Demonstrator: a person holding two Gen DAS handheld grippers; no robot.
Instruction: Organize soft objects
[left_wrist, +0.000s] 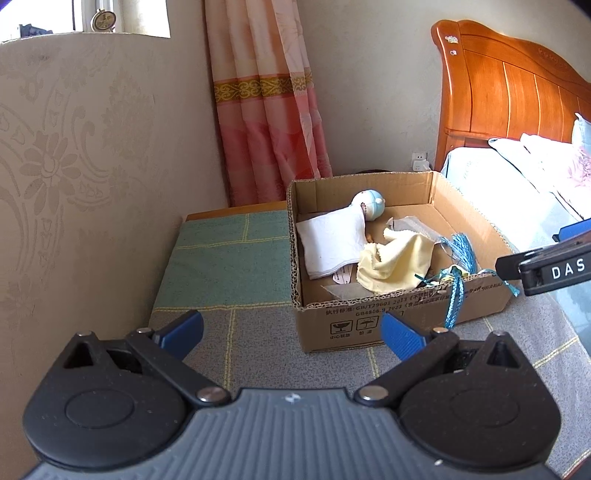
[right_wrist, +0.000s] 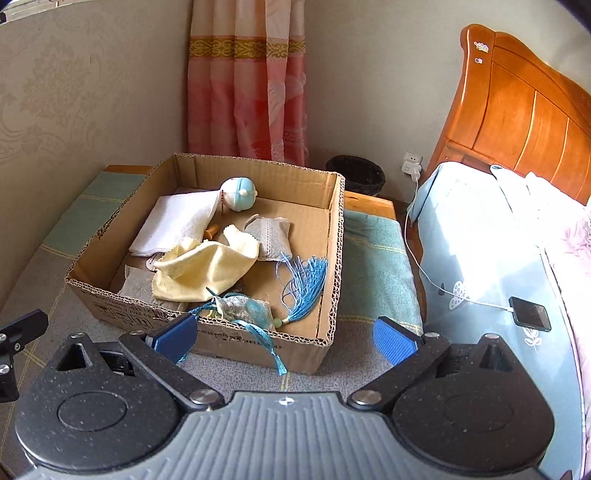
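Right gripper (right_wrist: 284, 338) jaws spread wide, nothing between the blue pads (right_wrist: 175, 338); no earlier view to compare. Just ahead of its jaws: the near wall of the cardboard box (right_wrist: 236, 341), with a blue-tasselled sachet (right_wrist: 240, 308) draped over that rim, its ribbon (right_wrist: 266, 343) hanging down the outside face between the two pads. Tassel (right_wrist: 306, 284) fans out inside the box, slightly right of jaw centre. Further in, ahead-left: yellow cloth (right_wrist: 199, 271) crumpled mid-box, white folded cloth (right_wrist: 177, 221) beyond it against the left wall, grey lace-trimmed pouch (right_wrist: 269, 232) past the yellow cloth, pale blue round toy (right_wrist: 239, 194) near the far wall. Left gripper (left_wrist: 291, 332) jaws also released, empty, pads (left_wrist: 400, 338) wide apart over the grey-green checked blanket (left_wrist: 229, 254); the box (left_wrist: 369, 314) sits ahead-right of them, right pad overlapping its near corner in view. Right gripper's finger (left_wrist: 554, 269) shows at the box's right edge. Far right of the right jaws: bed (right_wrist: 480, 240) with a phone (right_wrist: 530, 314) on a white cable (right_wrist: 413, 240). Behind the box: pink curtain (right_wrist: 247, 92), black bin (right_wrist: 356, 179).
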